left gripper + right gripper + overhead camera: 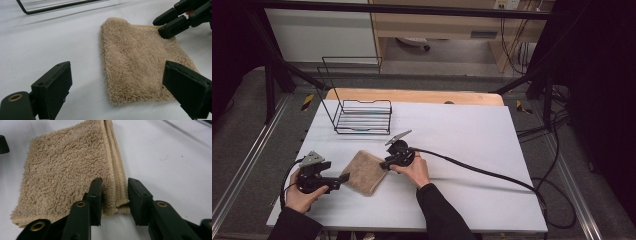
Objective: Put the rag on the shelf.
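A folded tan towel [364,172] lies flat on the white table [462,125]. My left gripper [341,180] rests at the towel's left corner, held in a hand. In the left gripper view the towel [140,67] lies ahead of its wide-open jaws [120,85], and nothing is between them. My right gripper [384,164] points at the towel's right corner. In the right gripper view its jaws [115,200] stand narrowly apart, straddling the stacked folded edge of the towel [65,170]. The fabric there does not look squeezed. The right gripper [166,25] also appears across the towel in the left gripper view.
A black wire rack [362,117] stands at the table's far left, with its base [57,6] in the left gripper view. The right gripper's thick cable [472,170] runs across the table to the right edge. A wooden strip [412,95] borders the far edge.
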Available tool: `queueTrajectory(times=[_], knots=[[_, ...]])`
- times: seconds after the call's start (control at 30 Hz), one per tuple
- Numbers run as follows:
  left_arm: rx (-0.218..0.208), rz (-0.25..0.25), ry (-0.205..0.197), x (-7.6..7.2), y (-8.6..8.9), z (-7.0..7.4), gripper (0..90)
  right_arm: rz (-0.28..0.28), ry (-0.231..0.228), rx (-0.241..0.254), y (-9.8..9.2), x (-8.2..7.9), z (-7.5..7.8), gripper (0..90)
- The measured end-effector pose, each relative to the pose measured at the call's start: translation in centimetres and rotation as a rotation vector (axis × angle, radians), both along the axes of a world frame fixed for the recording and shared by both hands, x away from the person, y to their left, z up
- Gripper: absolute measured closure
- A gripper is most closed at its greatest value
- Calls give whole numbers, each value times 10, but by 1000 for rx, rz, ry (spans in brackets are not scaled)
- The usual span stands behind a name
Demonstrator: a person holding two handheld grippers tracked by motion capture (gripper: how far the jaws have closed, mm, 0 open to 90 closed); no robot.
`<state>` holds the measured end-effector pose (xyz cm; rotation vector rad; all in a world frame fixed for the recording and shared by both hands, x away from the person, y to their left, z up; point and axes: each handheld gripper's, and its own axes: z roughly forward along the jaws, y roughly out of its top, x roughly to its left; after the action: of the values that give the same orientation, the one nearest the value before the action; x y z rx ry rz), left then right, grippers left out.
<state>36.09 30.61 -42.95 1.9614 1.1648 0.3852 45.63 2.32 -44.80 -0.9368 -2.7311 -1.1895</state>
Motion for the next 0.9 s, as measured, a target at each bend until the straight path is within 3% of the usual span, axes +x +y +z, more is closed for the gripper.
queueTrajectory(times=[0.2, 0.4, 0.63, 0.9], knots=[[-1, 2, 0, 0, 0, 0, 90, -5, 45, 19, 0, -2, 1, 808], [-6, 6, 1, 0, 1, 0, 93, -20, 29, 17, -2, -7, 8, 818], [-14, 13, 4, 0, 1, 0, 112, -82, -9, -6, -8, -24, 18, 817], [-19, 63, 37, 2, -4, -7, 225, -153, -12, -2, -23, -47, 14, 814]])
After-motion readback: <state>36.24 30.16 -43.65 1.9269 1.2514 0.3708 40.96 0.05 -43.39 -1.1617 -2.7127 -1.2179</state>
